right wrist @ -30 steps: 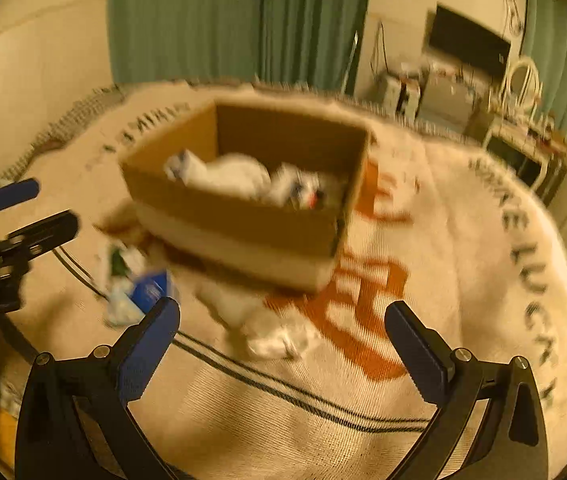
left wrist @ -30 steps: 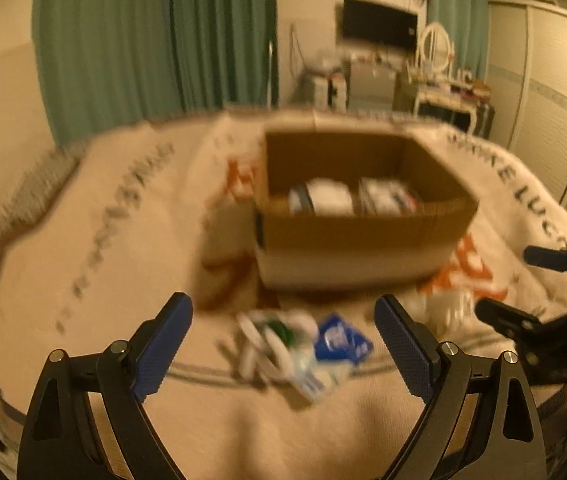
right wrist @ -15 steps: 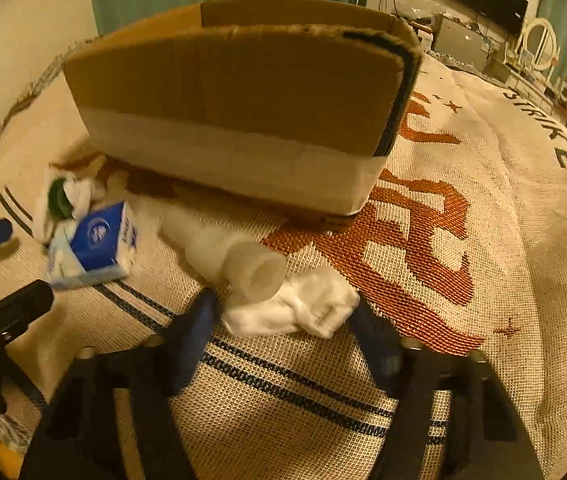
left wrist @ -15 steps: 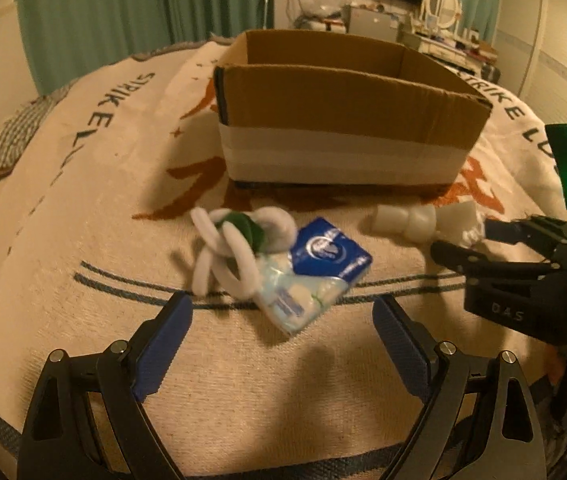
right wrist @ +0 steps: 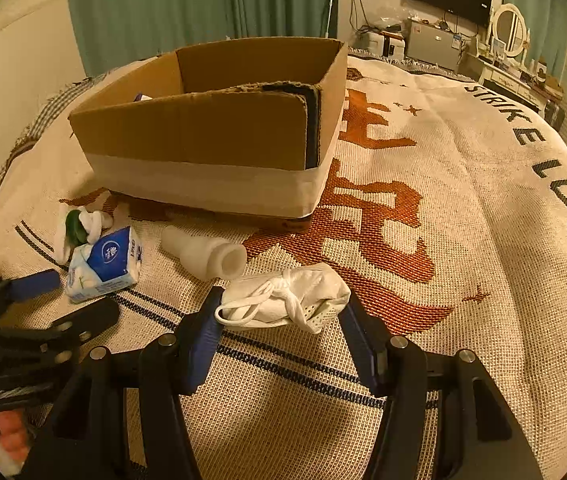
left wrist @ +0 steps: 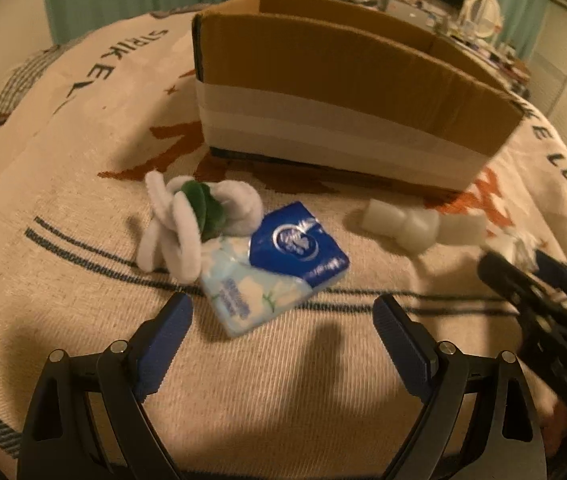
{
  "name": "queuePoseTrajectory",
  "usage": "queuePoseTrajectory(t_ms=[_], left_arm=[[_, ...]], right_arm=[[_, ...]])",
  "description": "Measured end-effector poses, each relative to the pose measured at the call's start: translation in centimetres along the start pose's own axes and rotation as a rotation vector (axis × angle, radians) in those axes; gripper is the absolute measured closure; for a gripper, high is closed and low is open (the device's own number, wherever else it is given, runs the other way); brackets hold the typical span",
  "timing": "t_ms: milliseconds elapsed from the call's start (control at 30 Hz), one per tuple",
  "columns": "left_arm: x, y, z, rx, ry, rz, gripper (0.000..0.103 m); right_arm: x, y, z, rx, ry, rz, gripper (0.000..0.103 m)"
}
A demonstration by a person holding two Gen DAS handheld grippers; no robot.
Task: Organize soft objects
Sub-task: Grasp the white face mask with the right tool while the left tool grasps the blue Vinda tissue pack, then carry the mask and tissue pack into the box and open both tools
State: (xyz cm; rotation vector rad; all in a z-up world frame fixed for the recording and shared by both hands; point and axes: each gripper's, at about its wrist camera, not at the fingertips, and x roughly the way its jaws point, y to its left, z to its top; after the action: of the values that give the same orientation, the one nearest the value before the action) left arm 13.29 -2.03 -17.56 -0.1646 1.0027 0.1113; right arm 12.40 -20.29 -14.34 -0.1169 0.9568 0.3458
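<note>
A brown open-topped cardboard box [right wrist: 219, 136] sits on the cream woven blanket with orange and black lettering [right wrist: 463, 208]. On the near side of the box lies a row of small things. Far left is a white-and-green fuzzy pipe-cleaner toy [left wrist: 199, 216], touching the blue-and-white tissue packet [left wrist: 275, 268] just to its right and nearer. Further right, apart from the packet, a translucent white plastic bottle [right wrist: 207, 254] lies on its side. Just right of and nearer than the bottle lies a bundled white mesh face mask [right wrist: 291, 300]. Behind the blanket, far right, stands a white dressing table with an oval mirror [right wrist: 509, 46].
</note>
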Motion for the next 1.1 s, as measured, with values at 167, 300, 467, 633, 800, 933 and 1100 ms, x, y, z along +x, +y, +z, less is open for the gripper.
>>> queuePoseTrajectory(t_ms=[167, 300, 467, 633, 800, 933, 1100], left_arm=[[1.8, -0.2, 0.7, -0.052, 0.011, 0.041, 0.011], [2.5, -0.4, 1.2, -0.042, -0.019, 0.07, 0.011], [2.1, -0.5, 0.4, 0.014, -0.032, 0.048, 0.025], [0.8, -0.4, -1.2, 0.086, -0.019, -0.023, 0.027], [-1.2, 0.4, -2.5, 0.094, 0.013, -0.102, 0.027], [-3.9, 1.0, -3.3, 0.106, -0.024, -0.147, 0.027], [-7.8, 1.6, -3.8, 0.117, -0.106, -0.17, 0.027]], right_arm=[[-0.1, -0.4, 0.7, 0.006, -0.019, -0.01, 0.046], [0.1, -0.6, 1.0, 0.012, -0.021, -0.001, 0.046], [0.1, -0.5, 0.9, 0.004, -0.021, 0.003, 0.046], [-0.7, -0.6, 0.6, 0.036, -0.042, -0.013, 0.046], [-2.1, -0.1, -0.2, 0.044, -0.055, -0.003, 0.046], [-3.8, 0.6, -0.7, 0.043, -0.076, 0.0, 0.046], [-6.3, 1.1, -0.7, 0.043, -0.107, 0.008, 0.046]])
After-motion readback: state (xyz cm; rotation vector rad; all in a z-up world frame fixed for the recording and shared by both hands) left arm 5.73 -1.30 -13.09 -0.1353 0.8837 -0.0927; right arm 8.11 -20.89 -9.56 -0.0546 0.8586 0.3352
